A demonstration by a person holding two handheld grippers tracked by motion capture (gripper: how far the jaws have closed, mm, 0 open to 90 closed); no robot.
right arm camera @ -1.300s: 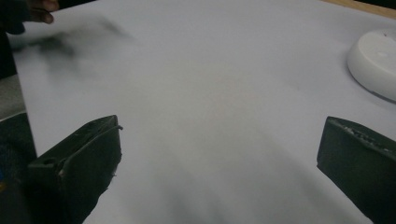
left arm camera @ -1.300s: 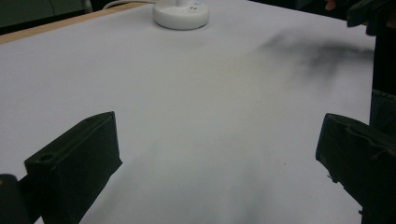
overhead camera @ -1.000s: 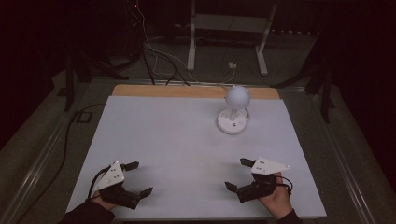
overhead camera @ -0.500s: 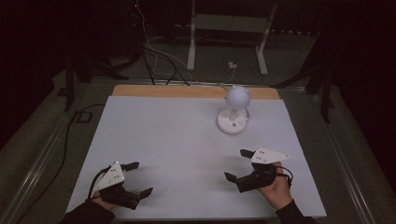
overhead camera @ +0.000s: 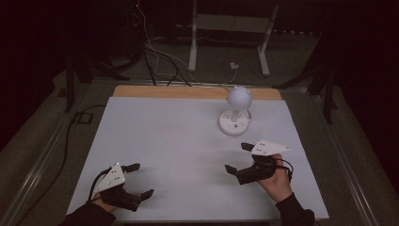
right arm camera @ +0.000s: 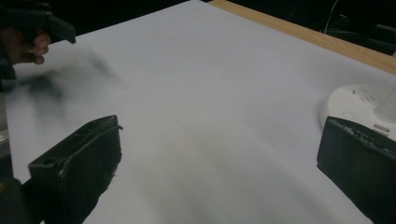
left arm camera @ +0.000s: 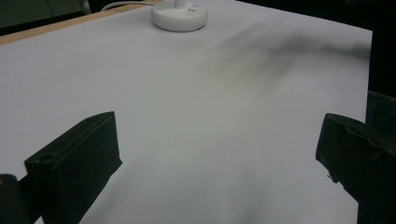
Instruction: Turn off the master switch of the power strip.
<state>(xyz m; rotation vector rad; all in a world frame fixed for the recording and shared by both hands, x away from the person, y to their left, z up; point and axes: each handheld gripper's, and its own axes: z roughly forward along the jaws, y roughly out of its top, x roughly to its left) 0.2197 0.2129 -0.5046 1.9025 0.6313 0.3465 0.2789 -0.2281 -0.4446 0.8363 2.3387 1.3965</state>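
A white desk (overhead camera: 179, 141) is seen with a small white lamp (overhead camera: 235, 113) standing toward its far edge. The right gripper (overhead camera: 240, 157) is held just near-side of the lamp, jaws wide apart, nothing between them. The left gripper (overhead camera: 139, 180) is held well apart from the lamp, at the near left, jaws likewise apart and empty.

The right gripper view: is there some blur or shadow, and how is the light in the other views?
Right gripper view: the other hand at upper left is blurred, with a smeared dark shadow on the table. Left gripper view: a soft dark smear crosses the sheet at upper right. High view: dim overall, surroundings nearly black, the white lamp brightest.
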